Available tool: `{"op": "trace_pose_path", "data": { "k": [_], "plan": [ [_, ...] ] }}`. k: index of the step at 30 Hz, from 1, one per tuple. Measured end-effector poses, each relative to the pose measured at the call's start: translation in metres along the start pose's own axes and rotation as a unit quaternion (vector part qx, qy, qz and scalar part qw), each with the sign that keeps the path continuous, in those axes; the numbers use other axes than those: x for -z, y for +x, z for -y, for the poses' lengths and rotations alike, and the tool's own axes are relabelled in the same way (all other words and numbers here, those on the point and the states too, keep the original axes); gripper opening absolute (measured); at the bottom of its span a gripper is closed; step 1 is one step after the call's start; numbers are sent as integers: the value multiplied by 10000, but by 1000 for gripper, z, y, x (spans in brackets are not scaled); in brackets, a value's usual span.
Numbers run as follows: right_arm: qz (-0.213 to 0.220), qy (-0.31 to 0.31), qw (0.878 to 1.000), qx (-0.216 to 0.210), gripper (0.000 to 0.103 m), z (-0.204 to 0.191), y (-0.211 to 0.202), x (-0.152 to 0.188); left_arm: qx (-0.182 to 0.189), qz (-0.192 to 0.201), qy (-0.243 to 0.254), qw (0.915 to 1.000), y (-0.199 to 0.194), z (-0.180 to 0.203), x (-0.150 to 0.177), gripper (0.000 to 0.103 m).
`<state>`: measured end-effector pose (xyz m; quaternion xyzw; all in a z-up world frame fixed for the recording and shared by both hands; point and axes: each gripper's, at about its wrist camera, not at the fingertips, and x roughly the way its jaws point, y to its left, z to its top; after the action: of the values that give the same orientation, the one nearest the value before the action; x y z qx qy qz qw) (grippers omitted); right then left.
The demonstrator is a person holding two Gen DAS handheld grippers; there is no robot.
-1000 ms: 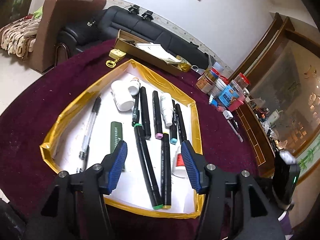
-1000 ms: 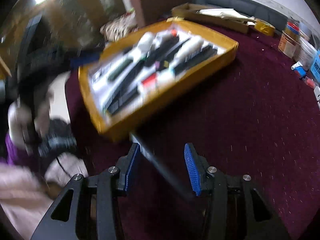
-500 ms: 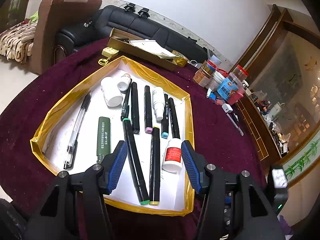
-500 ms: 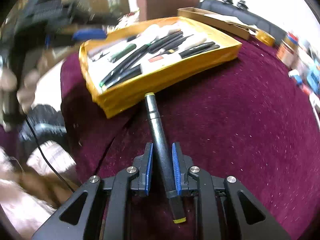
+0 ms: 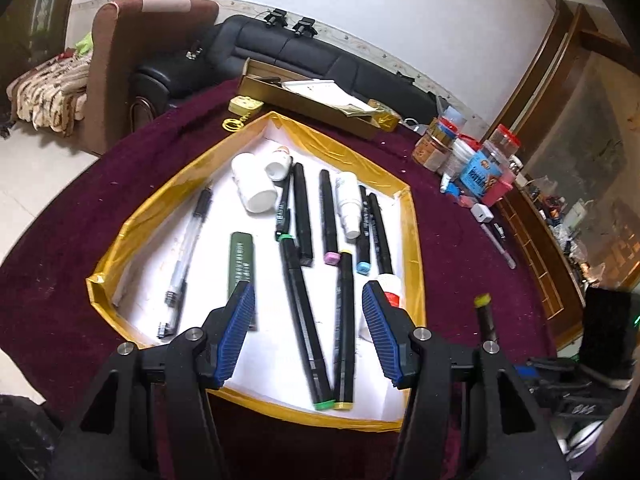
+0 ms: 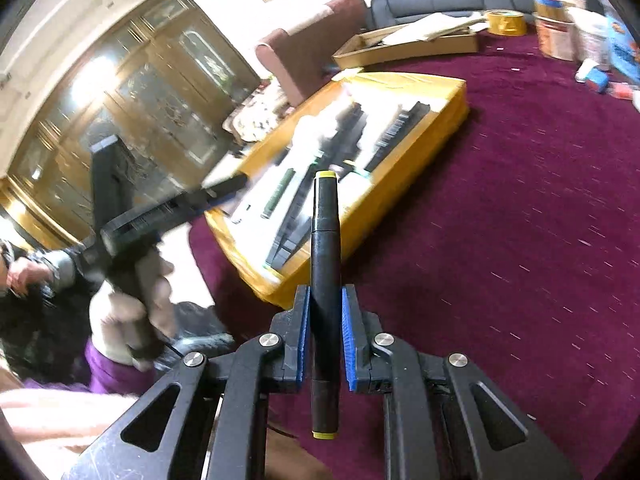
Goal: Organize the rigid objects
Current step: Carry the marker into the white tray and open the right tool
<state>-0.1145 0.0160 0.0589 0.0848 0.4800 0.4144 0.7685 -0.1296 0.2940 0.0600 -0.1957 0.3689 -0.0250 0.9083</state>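
A yellow-rimmed tray (image 5: 412, 236) with a white floor lies on the dark red tablecloth and holds several black markers (image 5: 304, 312), a clear pen (image 5: 182, 264), a green tube (image 5: 241, 264) and white bottles (image 5: 252, 184). My left gripper (image 5: 308, 336) is open and empty above the tray's near edge. My right gripper (image 6: 325, 336) is shut on a black marker with yellow ends (image 6: 326, 240), held above the cloth and pointing at the tray (image 6: 448, 120). That marker's tip also shows in the left wrist view (image 5: 484, 312).
A long cardboard box (image 5: 312, 100) lies behind the tray. Jars and small containers (image 5: 468, 156) stand at the right on the table. A sofa (image 5: 304, 56) and an armchair (image 5: 120, 60) stand beyond. The left gripper and the hand holding it (image 6: 132, 248) show in the right wrist view.
My right gripper closed on the yellow-ended marker and lifted it off the cloth toward the tray. My left gripper stayed open over the tray.
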Motion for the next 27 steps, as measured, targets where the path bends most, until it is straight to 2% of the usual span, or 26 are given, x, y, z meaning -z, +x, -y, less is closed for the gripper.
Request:
{"op": "trace_pose_path", "data": {
  "k": [5, 10, 13, 18, 20, 23, 27],
  "plan": [
    [-57, 196, 9988, -437, 14, -25, 31, -35, -501, 254, 110, 9984, -10, -8, -2, 55],
    [-350, 457, 9970, -519, 14, -39, 80, -65, -1059, 306, 214, 9937, -10, -20, -2, 55],
    [-584, 646, 9955, -366, 14, -42, 113, -76, -1375, 287, 345, 9895, -8, -25, -1, 55],
    [-832, 838, 9930, -64, 14, -40, 156, -85, -1665, 365, 491, 9841, -8, -31, 1, 56],
    [-870, 859, 9924, 103, 14, -39, 165, -91, -1716, 393, 566, 9828, -8, -32, 1, 60],
    [-843, 740, 9925, 487, 14, -44, 174, -97, -1736, 395, 653, 9819, -6, -32, 1, 61],
    [-773, 653, 9920, 758, 13, -48, 178, -103, -1667, 318, 658, 9833, -2, -36, 2, 61]
  ]
}}
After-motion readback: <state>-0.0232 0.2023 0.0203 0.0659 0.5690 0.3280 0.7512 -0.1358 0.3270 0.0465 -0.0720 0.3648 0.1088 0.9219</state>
